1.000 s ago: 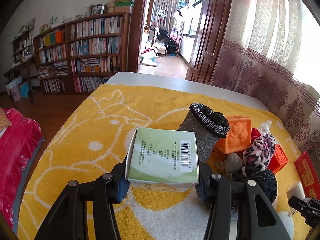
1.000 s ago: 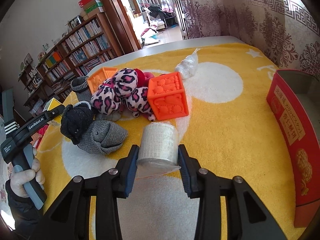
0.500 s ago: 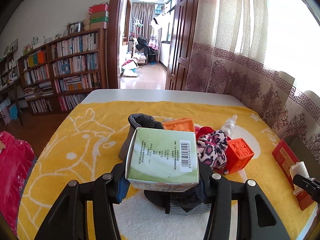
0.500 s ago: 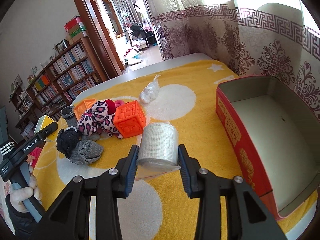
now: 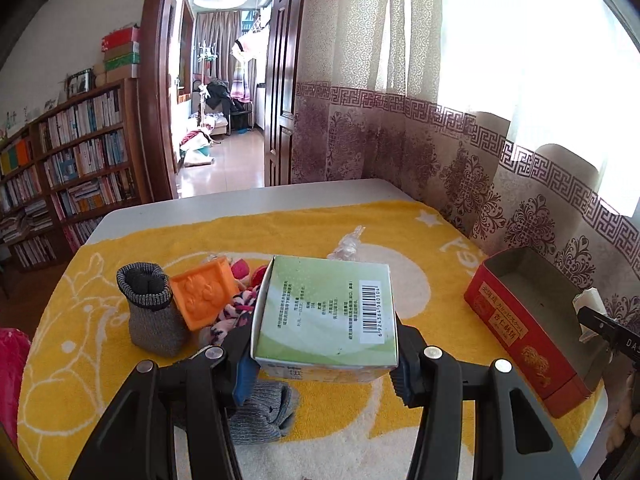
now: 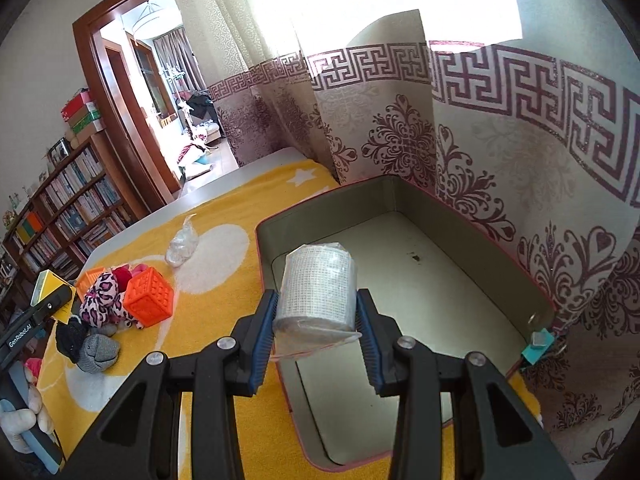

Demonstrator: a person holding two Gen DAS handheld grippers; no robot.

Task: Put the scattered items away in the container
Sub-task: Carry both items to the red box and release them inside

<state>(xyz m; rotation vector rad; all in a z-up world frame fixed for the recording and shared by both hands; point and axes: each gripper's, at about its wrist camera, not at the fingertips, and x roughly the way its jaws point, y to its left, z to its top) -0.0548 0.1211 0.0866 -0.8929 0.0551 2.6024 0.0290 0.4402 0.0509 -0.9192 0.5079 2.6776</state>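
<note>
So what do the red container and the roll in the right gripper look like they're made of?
Red container: probably tin or thin metal; smooth dull-gold inside walls, rounded corners, printed red outside.
Roll: white woven gauze or mesh, going by its grid texture, in clear plastic wrap that glints and crinkles at the bottom.

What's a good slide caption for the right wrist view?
Right hand-held gripper holds a gauze roll over the open red tin, toys left on the towel.

Both grippers: black angular arms, silver screw heads, blue ribbed pads. Left gripper (image 5: 324, 356) body reads "GenRobot.AI", grey-blue handle. Right gripper (image 6: 316, 334) matches.
</note>
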